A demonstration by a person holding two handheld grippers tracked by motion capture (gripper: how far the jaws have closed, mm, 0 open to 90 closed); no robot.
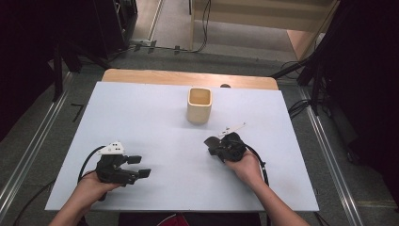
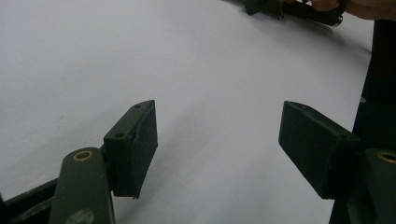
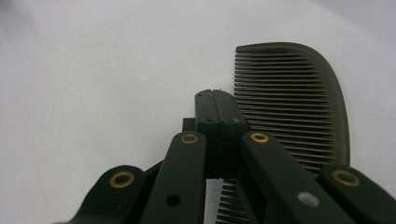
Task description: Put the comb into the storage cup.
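So the person had a hand-held gripper in each hand over a pale tabletop (image 1: 155,108). The left hand-held gripper (image 1: 139,166) sat near the front left of the tabletop, jaws pointing off to the right and spread wide apart with nothing between them. In the left gripper view you could see that gap clearly, just bare white surface between the two black pads (image 2: 135,149), and the other hand and its tool peeking in at the top right edge.

The right hand-held gripper (image 1: 212,143) was right of centre, held in the right hand (image 1: 244,165), pointing up and left. Its jaws were pressed together, pad against pad. In the right gripper view a dark comb (image 3: 299,107) lay flat on the tabletop just to the right of the closed tips, teeth facing toward the jaws, curved spine on the far side. The lower part of the comb ran under the gripper's right link, so honestly I couldn't tell whether the jaws were pinching any of it or just sitting shut beside it. From the high view the comb was mostly lost under the black gripper body.

A cream-coloured square cup (image 1: 199,105) stood upright toward the back middle of the tabletop, open top, well apart from the left gripper and a bit beyond the right one.
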